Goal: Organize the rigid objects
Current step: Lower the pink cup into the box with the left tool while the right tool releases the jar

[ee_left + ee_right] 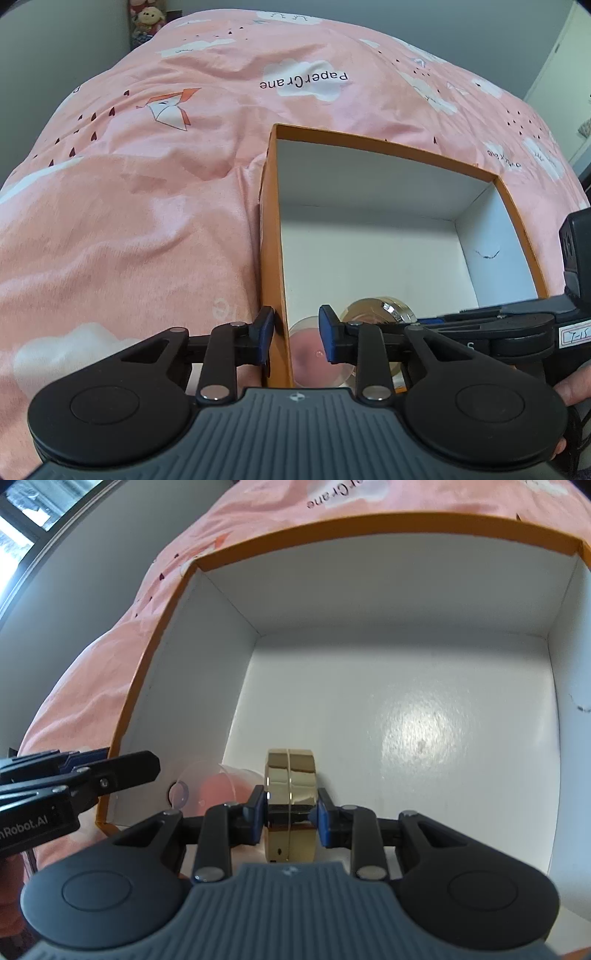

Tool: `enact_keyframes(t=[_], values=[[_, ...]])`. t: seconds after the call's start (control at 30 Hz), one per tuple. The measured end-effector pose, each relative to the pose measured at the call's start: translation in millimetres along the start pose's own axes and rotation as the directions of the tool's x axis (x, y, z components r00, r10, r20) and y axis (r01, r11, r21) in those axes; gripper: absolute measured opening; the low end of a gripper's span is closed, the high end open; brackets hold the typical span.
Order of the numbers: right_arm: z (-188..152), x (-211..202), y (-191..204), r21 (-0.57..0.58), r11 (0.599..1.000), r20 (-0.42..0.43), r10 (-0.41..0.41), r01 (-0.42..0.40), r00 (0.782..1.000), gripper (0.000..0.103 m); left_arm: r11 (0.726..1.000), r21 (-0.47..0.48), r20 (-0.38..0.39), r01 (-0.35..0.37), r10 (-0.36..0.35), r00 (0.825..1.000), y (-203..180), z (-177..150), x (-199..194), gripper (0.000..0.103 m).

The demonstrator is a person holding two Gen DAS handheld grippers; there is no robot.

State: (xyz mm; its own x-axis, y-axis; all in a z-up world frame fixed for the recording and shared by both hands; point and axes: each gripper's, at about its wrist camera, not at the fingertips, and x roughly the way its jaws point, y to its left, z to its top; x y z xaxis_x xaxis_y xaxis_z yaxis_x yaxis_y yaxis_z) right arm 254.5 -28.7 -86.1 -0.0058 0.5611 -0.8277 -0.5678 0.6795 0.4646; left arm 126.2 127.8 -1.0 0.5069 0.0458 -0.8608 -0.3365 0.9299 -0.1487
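Gold round case [290, 805] stands on its edge near the front of the orange box [369, 524], squeezed flat-side to flat-side in my right gripper [290, 814]; it looks hard, shiny and slippery, so I pinch its flat faces; a clear pink case [314, 354] lies beside it; my left gripper [297, 334] sits partly closed over the box's left wall [271, 221], with the wall between the jaws, though I cannot tell if they press it; both grippers point steeply down.

Bed [147, 192] covered by pink quilt with white clouds, paper-crane print. Grey walls [66, 44] behind. Stuffed toy [147, 18] at far corner. Window [26, 506] bright, upper left.
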Motion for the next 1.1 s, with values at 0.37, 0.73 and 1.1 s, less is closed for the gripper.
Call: enact_keyframes(t=[0.37, 0.73, 1.1], values=[[-1.2, -1.7, -0.1, -0.079, 0.985, -0.029, -0.153, 0.15, 0.988, 0.044, 1.0, -0.01, 0.004, 0.009, -0.009, 1.0, 1.2, 0.0, -0.4, 0.031], [-2.2, 18.5, 1.3, -0.056, 0.989, -0.071, -0.14, 0.136, 0.988, 0.055, 1.0, -0.011, 0.006, 0.007, -0.007, 1.0, 0.0, -1.5, -2.0, 0.031], [-5.3, 7.3, 3.2, -0.083, 0.977, -0.03, -0.2, 0.197, 0.979, 0.057, 1.0, 0.0, 0.054, -0.012, 0.012, 0.998, 0.0, -8.8, -24.1, 0.031]])
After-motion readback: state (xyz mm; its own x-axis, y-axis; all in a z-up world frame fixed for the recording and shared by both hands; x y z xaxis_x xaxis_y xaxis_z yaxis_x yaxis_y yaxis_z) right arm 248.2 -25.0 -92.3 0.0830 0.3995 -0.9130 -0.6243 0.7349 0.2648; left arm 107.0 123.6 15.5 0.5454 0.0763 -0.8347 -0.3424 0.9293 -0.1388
